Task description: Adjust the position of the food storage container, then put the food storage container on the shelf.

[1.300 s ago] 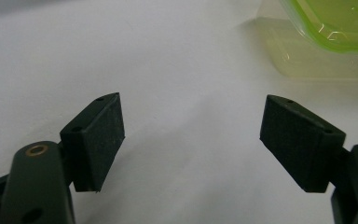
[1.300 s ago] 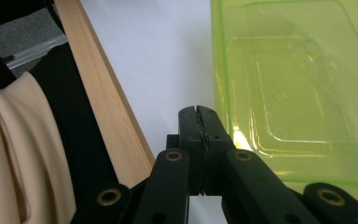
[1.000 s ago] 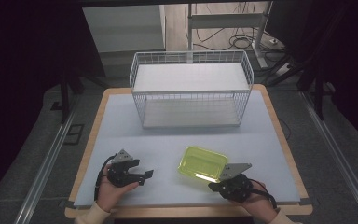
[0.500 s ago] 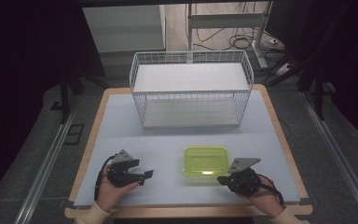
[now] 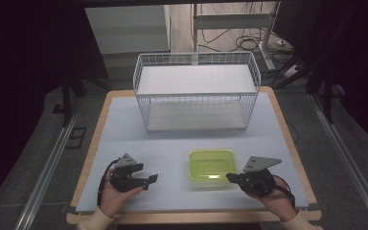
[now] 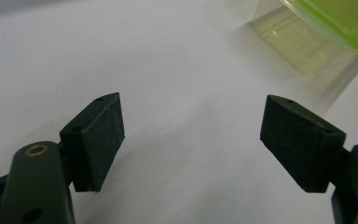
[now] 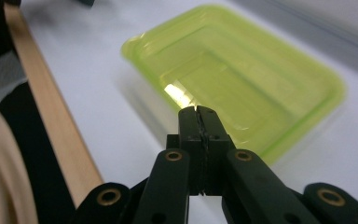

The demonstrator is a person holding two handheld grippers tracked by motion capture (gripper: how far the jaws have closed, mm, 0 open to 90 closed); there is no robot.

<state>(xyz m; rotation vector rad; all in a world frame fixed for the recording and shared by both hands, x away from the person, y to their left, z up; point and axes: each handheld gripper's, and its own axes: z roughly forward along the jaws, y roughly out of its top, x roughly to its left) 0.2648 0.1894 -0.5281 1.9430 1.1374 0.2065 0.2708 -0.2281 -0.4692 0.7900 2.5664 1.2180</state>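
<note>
- Lime-green translucent plastic container [image 5: 212, 164] lies flat and open side up on the pale blue table top [image 5: 172, 143], on the near side of the white wire basket [image 5: 196, 91] and well apart from it.
- Left gripper [image 5: 149, 179] rests in the person's left hand [image 5: 117, 199], well to the left of the container, with its jaws pointing toward it.
- In the left gripper view [image 6: 191, 140] the two black jaws stand wide apart with bare table between the pads [image 6: 105, 133]; they hold nothing, and a corner of the container [image 6: 326, 23] shows ahead at the upper right.
- Right gripper [image 5: 230, 177] sits in the right hand [image 5: 280, 201] just beside the container's near right corner; from above I cannot tell whether the tips touch its rim.
- In the right gripper view [image 7: 198, 112] the jaws are pressed together pad to pad, gripping nothing, with their tips set against the container's near rim [image 7: 242, 70].
- Wooden table edge [image 7: 56, 116] runs to the left of that gripper.
</note>
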